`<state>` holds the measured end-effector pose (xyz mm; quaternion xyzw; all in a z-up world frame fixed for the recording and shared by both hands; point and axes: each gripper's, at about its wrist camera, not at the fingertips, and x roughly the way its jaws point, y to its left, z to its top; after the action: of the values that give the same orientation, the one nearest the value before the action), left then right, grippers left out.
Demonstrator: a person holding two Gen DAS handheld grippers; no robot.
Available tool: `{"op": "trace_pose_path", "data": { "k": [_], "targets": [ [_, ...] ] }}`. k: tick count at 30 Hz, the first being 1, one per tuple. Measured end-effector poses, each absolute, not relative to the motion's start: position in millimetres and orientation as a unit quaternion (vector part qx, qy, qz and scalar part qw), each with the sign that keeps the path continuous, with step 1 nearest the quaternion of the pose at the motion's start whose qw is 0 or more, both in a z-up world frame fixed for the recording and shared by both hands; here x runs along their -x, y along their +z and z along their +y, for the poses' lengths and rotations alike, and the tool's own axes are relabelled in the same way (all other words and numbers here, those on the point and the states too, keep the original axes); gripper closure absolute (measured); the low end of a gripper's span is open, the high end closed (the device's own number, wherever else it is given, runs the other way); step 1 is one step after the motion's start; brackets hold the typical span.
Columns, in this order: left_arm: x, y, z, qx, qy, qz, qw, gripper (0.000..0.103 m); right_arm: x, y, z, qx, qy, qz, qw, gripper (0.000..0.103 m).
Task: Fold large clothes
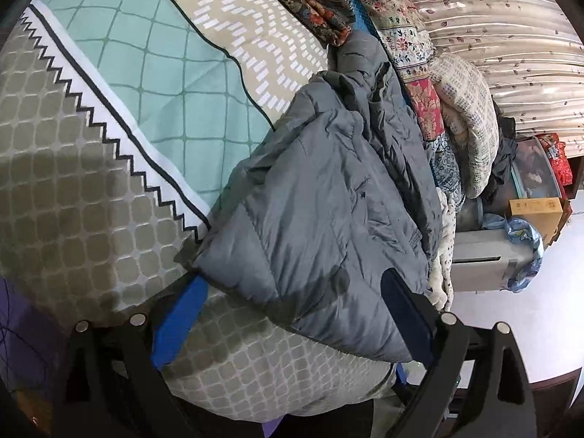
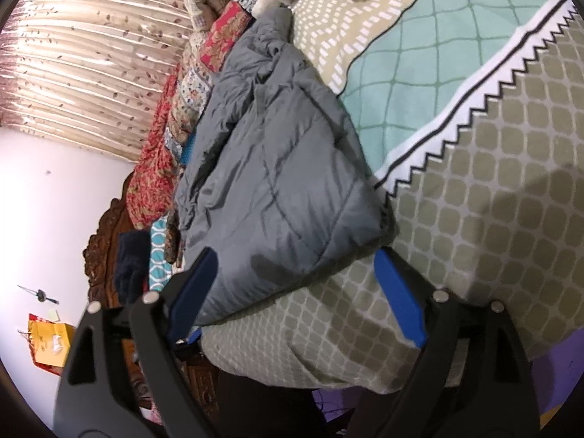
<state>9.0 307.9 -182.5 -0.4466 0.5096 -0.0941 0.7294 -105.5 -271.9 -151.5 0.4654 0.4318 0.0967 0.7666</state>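
Note:
A grey puffer jacket [image 1: 328,197] lies folded in a bundle on the patterned bed cover [image 1: 91,189]. It also shows in the right wrist view [image 2: 277,168]. My left gripper [image 1: 295,284] is open, its blue pads [image 1: 179,321] spread either side of the jacket's near edge. My right gripper [image 2: 295,262] is open too, with its blue pads [image 2: 399,299] either side of the jacket's near edge. Neither gripper pinches the cloth. The jacket's far end is tucked against a pile of quilts.
A pile of floral and patterned quilts [image 1: 408,54] lines the bed's far side, next to a beige curtain [image 1: 511,36]. A cardboard box [image 1: 536,211] and a grey appliance [image 1: 481,259] stand beyond the bed. A carved wooden bed end [image 2: 106,241] and an orange bag [image 2: 47,343] show at left.

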Motion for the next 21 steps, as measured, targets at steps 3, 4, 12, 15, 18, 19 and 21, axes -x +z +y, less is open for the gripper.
{"op": "trace_pose_path", "data": {
  "k": [3,4,12,15,18,19,21],
  "targets": [
    [-14,-181,305,0.446,-0.101,0.508,0.73,0.103,100,-148,-267,-0.465,0.1,0.433,0.766,0.019],
    [-15,-180,304,0.447,-0.102,0.507,0.73,0.103,98,-147,-266,-0.465,0.103,0.431,0.767,0.019],
    [-30,-184,299,0.427,-0.083,0.51,0.742,0.103,80,-147,-260,-0.459,0.097,0.433,0.77,0.019],
    [-30,-181,300,0.421,-0.074,0.515,0.743,0.103,77,-142,-258,-0.45,0.094,0.434,0.775,0.03],
    [-28,-181,306,0.423,-0.068,0.518,0.74,0.103,74,-140,-258,-0.443,0.091,0.433,0.78,0.039],
    [-29,-182,307,0.424,-0.067,0.519,0.739,0.103,72,-142,-259,-0.443,0.088,0.436,0.778,0.043],
    [-32,-185,309,0.425,-0.063,0.523,0.736,0.103,67,-147,-262,-0.447,0.085,0.44,0.774,0.054]
  ]
}}
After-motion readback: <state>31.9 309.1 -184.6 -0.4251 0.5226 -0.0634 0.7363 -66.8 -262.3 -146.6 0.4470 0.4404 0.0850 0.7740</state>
